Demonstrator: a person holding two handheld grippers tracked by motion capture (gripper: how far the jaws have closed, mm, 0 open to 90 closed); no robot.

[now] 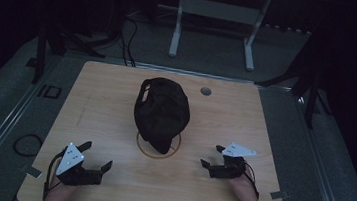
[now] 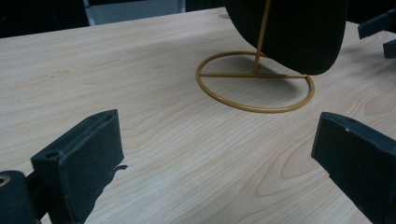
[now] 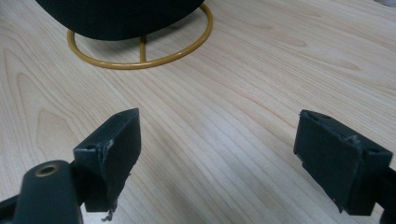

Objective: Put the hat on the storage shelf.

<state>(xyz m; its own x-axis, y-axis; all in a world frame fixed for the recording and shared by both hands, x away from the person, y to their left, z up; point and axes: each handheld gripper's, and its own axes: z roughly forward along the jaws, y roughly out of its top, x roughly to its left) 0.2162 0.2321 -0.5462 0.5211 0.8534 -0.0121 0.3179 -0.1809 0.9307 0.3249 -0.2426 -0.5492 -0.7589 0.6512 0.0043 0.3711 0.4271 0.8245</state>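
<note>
Closest to me, at the near edge of the table (image 1: 106,193), the person's two hands rest low, each holding a claw. The left claw (image 1: 94,159) sits near the front-left corner with its jaws spread wide and nothing between them; in the left gripper view only bare wood lies between the two black pads. The right claw (image 1: 214,157) is over on the front-right side, likewise gaping open and empty, tilted inward. Both point toward the middle of the table, which looks to me like a ready stance: hands parked either side, so that each can close in on the same thing from its own flank.

That thing is the black cap (image 1: 161,113), standing a little farther in, at the centre of the table and well apart from both claws. It hangs on a thin gold wire stand (image 2: 256,79), whose ring base lies flat on the wood while an upright rod carries the cap clear of the surface. Held up like that, its lower edge is easy to reach from below.

Farther back, a small round grommet (image 1: 206,91) sits near the table's far edge, and beyond it the pale legs of another frame (image 1: 176,30) stand on the dim floor.
</note>
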